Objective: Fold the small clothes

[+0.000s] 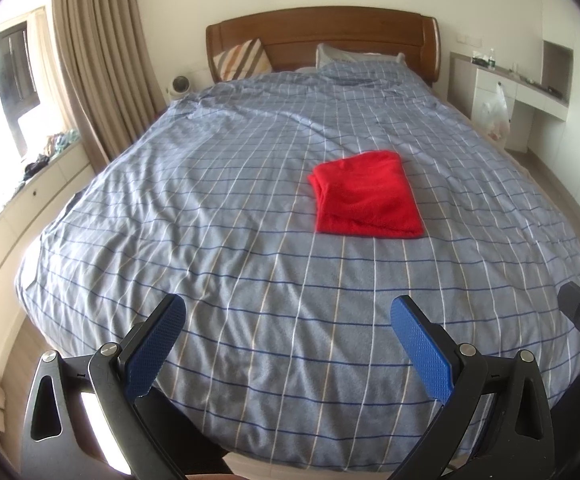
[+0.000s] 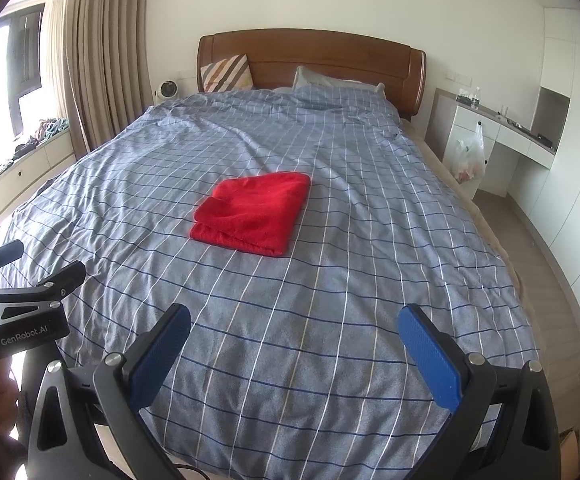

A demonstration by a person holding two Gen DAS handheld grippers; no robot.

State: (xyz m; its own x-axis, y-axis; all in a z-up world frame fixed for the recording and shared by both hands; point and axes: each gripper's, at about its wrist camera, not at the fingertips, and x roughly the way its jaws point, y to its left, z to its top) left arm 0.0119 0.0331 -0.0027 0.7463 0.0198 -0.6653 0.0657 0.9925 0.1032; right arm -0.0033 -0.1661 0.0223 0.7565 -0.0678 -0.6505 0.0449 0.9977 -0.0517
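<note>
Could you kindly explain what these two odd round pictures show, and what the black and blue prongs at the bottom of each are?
There is no robot arm: a person holds a pair of tongs in each hand, each carrying a wide-angle camera looking forward along its prongs. One picture looks past the left tongs, the other past the right tongs. Both pairs are open and hold nothing. Ahead is a bed with a checked blue cover. On it lies a folded red cloth, untouched. A striped pillow leans on the wooden headboard.

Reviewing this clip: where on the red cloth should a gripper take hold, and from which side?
Probably the near corner of the red cloth, approached from the foot of the bed. The stacked layer edges show there, so open jaws can pinch them together; the far edge looks like a rounded fold.
</note>
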